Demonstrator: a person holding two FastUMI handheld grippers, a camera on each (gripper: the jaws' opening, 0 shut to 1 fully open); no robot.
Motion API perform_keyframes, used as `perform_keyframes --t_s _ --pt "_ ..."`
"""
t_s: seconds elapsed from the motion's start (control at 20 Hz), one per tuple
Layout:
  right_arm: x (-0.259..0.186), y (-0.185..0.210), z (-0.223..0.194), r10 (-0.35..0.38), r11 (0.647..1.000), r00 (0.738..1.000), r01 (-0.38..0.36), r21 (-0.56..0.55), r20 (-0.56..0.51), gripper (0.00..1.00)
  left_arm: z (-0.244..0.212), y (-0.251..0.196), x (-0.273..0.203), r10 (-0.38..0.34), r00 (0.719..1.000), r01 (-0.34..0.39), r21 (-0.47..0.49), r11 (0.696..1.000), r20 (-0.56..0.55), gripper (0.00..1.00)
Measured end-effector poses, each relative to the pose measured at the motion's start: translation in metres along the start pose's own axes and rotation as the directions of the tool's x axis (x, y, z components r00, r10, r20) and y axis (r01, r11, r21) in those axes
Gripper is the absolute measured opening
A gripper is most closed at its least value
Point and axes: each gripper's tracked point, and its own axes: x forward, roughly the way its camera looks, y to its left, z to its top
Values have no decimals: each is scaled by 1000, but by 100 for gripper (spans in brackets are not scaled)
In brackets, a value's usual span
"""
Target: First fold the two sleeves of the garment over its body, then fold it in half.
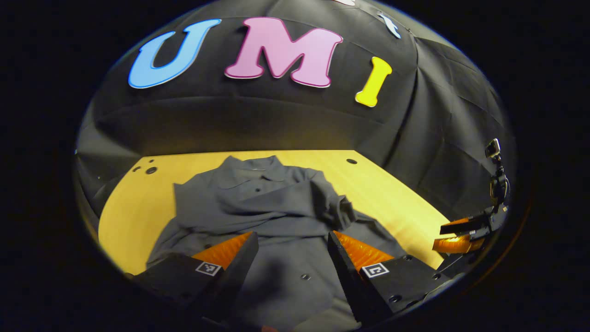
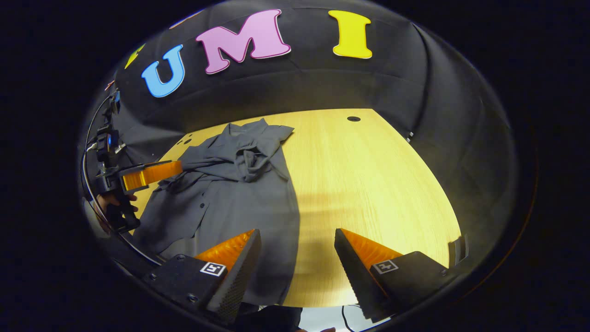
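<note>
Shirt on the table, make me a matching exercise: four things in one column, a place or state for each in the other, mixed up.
Things:
1. shirt
2. folded sleeve
3. left tool
4. right tool

States:
A. open, above the shirt's lower edge and bare table
B. open, over the shirt's lower front
C. spread on the table, collar toward the wall
D. lying bunched across the chest

Pairs: 1-C, 2-D, 3-B, 4-A

No readable text — just square coded markers — on either gripper.
</note>
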Motion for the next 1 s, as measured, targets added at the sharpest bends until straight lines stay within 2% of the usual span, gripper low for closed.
perform_keyframes --t_s 0.05,0.3,0.45,0.7,1.0 --pt "-3 4 -5 3 1000 1000 -3 -11 -10 99 -9 16 -20 23 1000 -23 -9 1000 -13 95" --pt "-14 23 -41 1 999 998 -4 -49 -69 99 -69 83 -97 144 984 -148 -26 989 -101 95" --pt "-12 30 -58 -4 998 995 -2 -59 -102 99 -102 108 -126 192 969 -199 -30 980 -155 95" --pt "-9 36 -75 -34 998 990 25 -65 -135 99 -154 142 -152 242 937 -257 -31 966 -252 95" --pt "6 42 -87 -71 993 984 55 -101 -161 99 -204 163 -151 272 884 -300 -16 954 -379 95"
